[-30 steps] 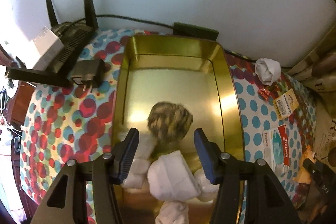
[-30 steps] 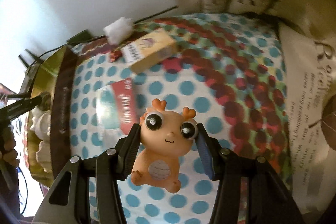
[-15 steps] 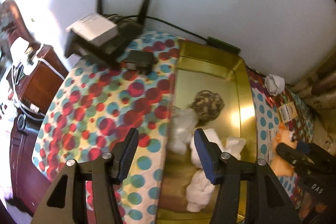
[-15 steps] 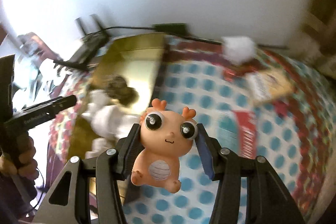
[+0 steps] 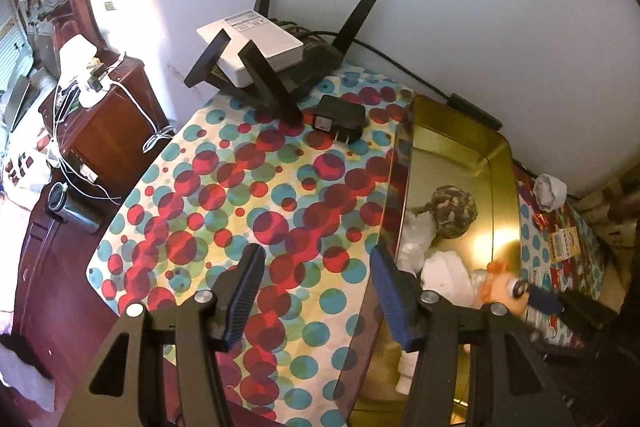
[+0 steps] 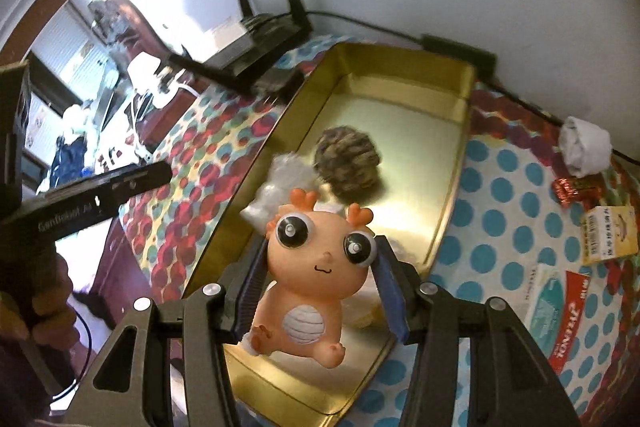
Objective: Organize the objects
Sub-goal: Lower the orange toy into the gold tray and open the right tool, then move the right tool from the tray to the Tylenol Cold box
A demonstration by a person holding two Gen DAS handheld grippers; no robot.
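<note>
The right gripper (image 6: 320, 291) pinches an orange toy (image 6: 316, 267) with big eyes and small antlers, its blue pads pressed against both sides of the toy's head. The toy hangs above the near end of a gold tin (image 6: 460, 151) that lies open on the bench (image 6: 504, 191), which is covered by a dotted cloth. Inside the tin sit a brown mottled ball (image 6: 352, 159) and some white wrapped bundles (image 6: 280, 183).

The left gripper (image 5: 316, 291) is spread with nothing between its pads, over the dotted cloth just beside the tin's left wall. From this view the toy (image 5: 504, 291) shows over the tin's right side, blurred.

To the right of the tin lie a crumpled white wad (image 6: 586, 147), a red wrapper (image 6: 572, 189), a yellow box (image 6: 610, 235) and a red and teal packet (image 6: 560, 311). A router (image 5: 280, 67) with 4 antennas stands at the wall.
</note>
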